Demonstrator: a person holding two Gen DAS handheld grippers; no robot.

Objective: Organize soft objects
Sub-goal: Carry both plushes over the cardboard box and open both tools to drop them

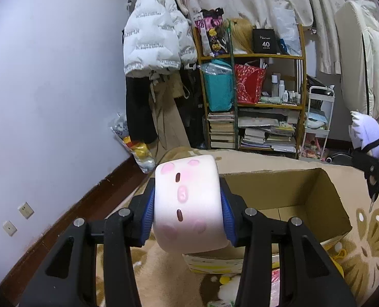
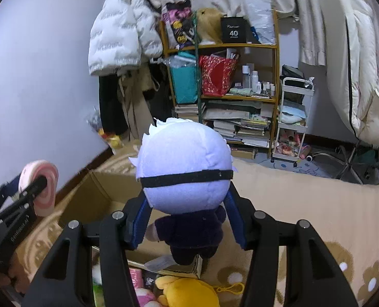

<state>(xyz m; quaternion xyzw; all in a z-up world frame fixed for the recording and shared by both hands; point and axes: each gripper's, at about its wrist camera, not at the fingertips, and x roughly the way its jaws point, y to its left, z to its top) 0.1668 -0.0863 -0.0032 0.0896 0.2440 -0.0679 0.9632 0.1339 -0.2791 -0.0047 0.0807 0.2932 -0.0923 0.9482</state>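
Left tool (image 1: 188, 204): clenched on a white pillow (image 1: 189, 202) with a pink printed face, its blue pads (image 1: 227, 217) pressing both ends. The pillow is a short cylinder; its long axis runs across the tool, from pad to pad, and the face is turned on its side, looking toward the camera. It hangs in the air above the near wall of an open cardboard box (image 1: 325, 199) that stands on a patterned beige rug (image 1: 368, 255). In the right wrist view the pillow's end shows a pink spiral.

Right tool (image 2: 187, 220): grasping a doll (image 2: 187, 168) by the dark-clothed body, just under the large white head. The doll's long axis runs away from the camera, head farthest and highest, feet nearest; the back of the head, crossed by a black band, faces the camera. It is held above the box's near corner. Yellow and pink plush toys (image 2: 189, 294) lie on the rug below.

Legible writing: "40" on a black box (image 2: 233, 33) on the top shelf (image 1: 266, 55); lettering on the left tool's arm, seen from the right wrist, is too blurred to read with certainty. Repeated print bands on the white jacket (image 1: 153, 38) hanging beside the shelf are unreadable.
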